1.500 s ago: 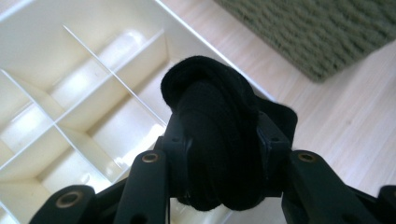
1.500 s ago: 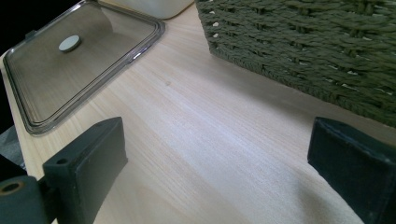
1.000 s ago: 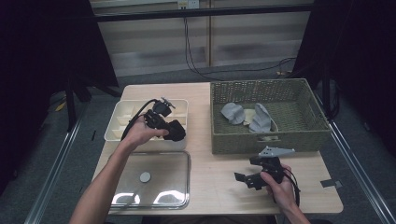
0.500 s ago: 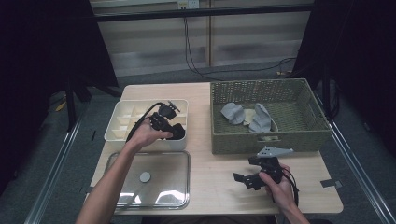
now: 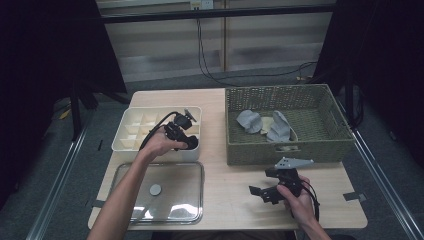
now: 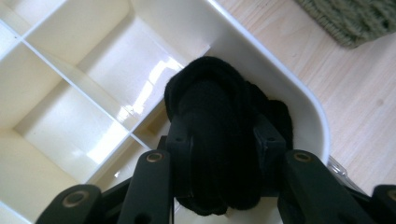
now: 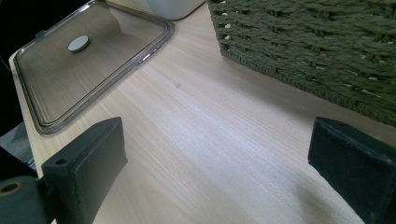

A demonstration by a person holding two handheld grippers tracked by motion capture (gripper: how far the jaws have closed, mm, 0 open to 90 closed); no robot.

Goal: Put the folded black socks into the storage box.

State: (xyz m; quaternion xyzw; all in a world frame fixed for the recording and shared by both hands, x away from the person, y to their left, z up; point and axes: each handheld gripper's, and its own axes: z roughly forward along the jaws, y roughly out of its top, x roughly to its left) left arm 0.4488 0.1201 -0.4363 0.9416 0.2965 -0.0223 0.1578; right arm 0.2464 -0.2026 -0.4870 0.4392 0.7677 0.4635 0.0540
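While left gripper (image 6: 224, 154) clamps rolled black sock (image 6: 219, 116) over divided box's (image 5: 125, 142) lower-right compartment for stowing, right gripper (image 5: 272, 189) idles open-jawed.

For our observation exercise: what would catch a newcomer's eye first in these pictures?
The left tool grips a black rolled sock over the corner compartment of the cream divided box. Right of it stands a green woven basket holding grey socks; a clear lid lies in front.

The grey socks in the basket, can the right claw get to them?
Probably yes. The right claw is open and holds nothing, and the basket has no lid, so the grey socks lie uncovered. It must lift over the basket's near wall.
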